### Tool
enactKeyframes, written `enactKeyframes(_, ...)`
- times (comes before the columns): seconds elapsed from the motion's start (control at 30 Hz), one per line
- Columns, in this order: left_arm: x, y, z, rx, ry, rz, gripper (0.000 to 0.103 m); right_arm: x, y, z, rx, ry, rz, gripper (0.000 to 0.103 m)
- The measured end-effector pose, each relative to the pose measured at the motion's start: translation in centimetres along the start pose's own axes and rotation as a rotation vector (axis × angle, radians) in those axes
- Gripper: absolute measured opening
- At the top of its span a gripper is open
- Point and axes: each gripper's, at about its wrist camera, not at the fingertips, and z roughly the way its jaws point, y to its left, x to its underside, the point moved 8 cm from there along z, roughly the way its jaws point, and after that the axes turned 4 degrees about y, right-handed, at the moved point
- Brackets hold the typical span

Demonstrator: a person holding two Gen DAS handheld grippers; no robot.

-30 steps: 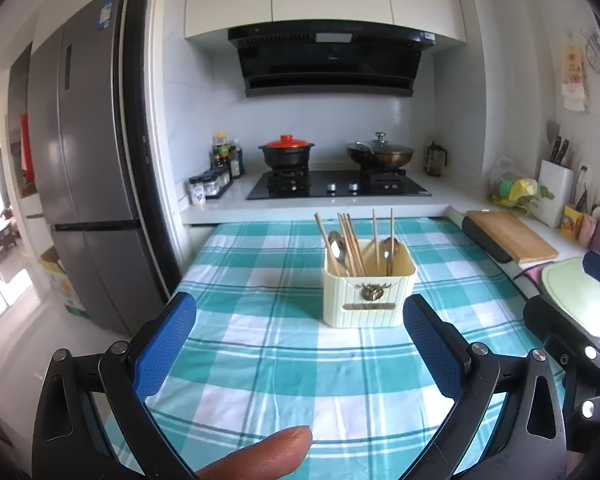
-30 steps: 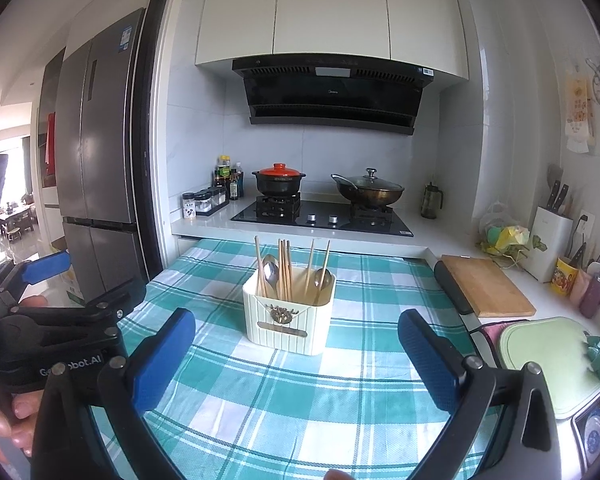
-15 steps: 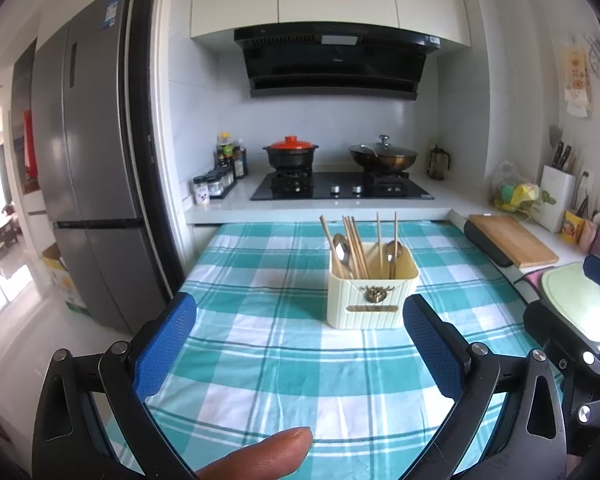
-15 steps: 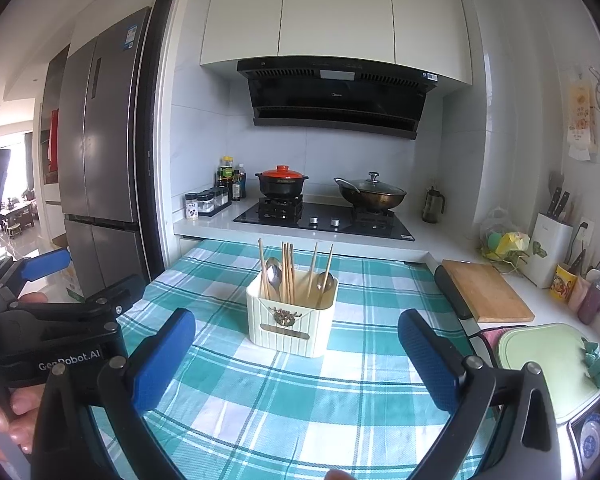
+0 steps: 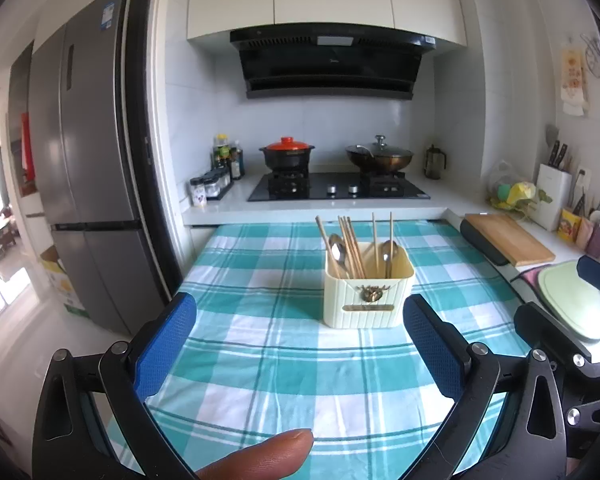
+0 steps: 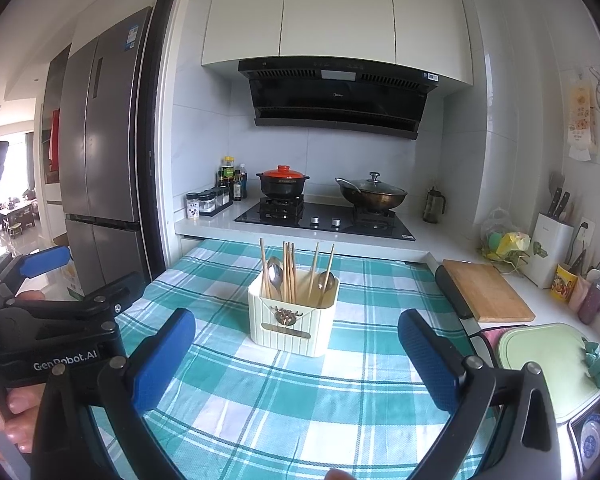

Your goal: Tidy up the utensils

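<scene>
A cream utensil holder [image 5: 368, 298] stands on the teal checked tablecloth [image 5: 284, 360], holding several wooden chopsticks [image 5: 350, 246] and two metal spoons [image 5: 338, 250]. It also shows in the right wrist view [image 6: 292, 322]. My left gripper [image 5: 300, 344] is open and empty, held back from the holder above the cloth. My right gripper [image 6: 296, 356] is open and empty, also short of the holder. The left gripper's body [image 6: 56, 344] shows at the left of the right wrist view.
A stove [image 5: 336, 190] with a red-lidded pot [image 5: 287, 152] and a wok [image 5: 378, 156] lies behind the table. A wooden cutting board [image 5: 508, 238], a green board [image 5: 576, 300] and a knife block [image 5: 554, 194] sit on the right counter. A fridge [image 5: 88, 160] stands left.
Both grippers have drawn back and risen slightly, so the holder sits a little farther away and lower in view. Nothing was gripped or released.
</scene>
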Motion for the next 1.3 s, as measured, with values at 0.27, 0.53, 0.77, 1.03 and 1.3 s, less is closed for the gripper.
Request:
enactKeyframes(0.27,0.1,-0.3,0.0,0.003,0.009,-0.003,0.103,0.1,-0.2,-0.1,-0.001,0.003,0.002,0.103)
enactKeyframes(0.53,0.2,-0.6,0.1,0.008,0.013,-0.003,0.103,0.2,-0.2,0.0,-0.002,0.005,0.000,0.103)
enactKeyframes(0.77,0.2,-0.6,0.0,0.010,0.013,-0.005,0.103,0.2,-0.3,0.0,-0.004,0.004,-0.001,0.103)
enactKeyframes(1.03,0.2,-0.6,-0.1,0.011,0.015,-0.006,0.103,0.3,-0.3,0.0,-0.003,0.005,-0.002,0.103)
enactKeyframes(1.3,0.3,-1.0,-0.2,0.019,0.018,-0.008,0.103,0.5,-0.5,0.0,-0.003,0.009,-0.003,0.103)
